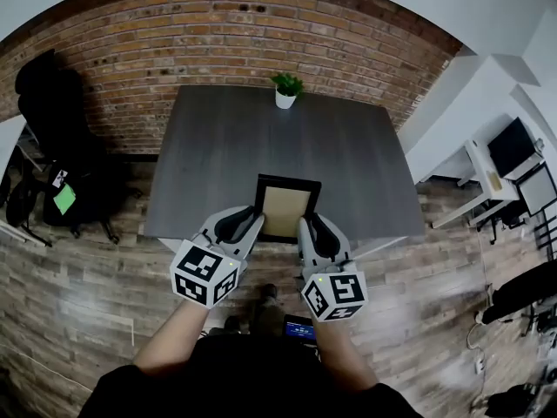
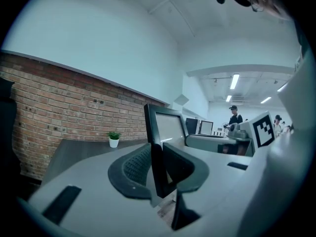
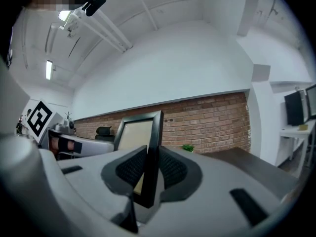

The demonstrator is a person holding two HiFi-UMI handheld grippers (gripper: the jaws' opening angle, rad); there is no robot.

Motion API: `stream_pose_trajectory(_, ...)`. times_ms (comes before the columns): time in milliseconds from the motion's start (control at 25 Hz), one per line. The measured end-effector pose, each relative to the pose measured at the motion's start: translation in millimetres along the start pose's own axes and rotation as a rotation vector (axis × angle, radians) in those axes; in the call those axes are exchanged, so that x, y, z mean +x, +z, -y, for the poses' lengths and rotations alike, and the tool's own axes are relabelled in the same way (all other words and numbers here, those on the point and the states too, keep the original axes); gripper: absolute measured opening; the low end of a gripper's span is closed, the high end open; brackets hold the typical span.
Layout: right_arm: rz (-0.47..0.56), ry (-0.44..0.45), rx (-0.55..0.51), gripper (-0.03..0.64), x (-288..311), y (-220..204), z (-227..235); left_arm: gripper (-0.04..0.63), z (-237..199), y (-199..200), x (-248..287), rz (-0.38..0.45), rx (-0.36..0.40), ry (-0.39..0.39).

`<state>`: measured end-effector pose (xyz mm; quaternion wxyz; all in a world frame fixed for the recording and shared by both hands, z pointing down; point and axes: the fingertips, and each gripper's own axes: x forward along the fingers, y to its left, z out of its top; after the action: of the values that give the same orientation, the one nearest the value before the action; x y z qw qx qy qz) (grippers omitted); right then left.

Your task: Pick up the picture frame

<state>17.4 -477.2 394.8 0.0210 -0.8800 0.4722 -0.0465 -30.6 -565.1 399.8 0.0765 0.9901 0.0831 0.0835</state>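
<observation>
A black picture frame [image 1: 285, 207] with a tan insert hangs above the near edge of the dark grey table [image 1: 226, 138], held between both grippers. My left gripper [image 1: 253, 225] is shut on the frame's left side, my right gripper [image 1: 304, 227] on its right side. In the left gripper view the frame's edge [image 2: 157, 147] stands clamped between the dark pads [image 2: 134, 168]. The right gripper view shows the frame [image 3: 148, 157] pinched the same way between its pads [image 3: 170, 169].
A small green plant in a white pot [image 1: 285, 90] stands at the table's far edge by the brick wall [image 1: 218, 42]. A black office chair [image 1: 52, 111] is at the left. White desks with monitors [image 1: 513, 159] are at the right. A person [image 2: 234, 116] stands far off.
</observation>
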Motion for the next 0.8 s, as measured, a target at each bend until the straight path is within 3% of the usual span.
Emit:
stream_pose_trajectory(360, 0.001, 0.069, 0.016, 0.078, -37, -3, 31, 0.066, 49, -4, 8, 0.01, -0.003, 0.045)
stream_pose_trajectory(800, -0.008, 0.071, 0.009, 0.078, -77, -11, 100, 0.066, 112, -25, 55, 0.015, -0.019, 0.07)
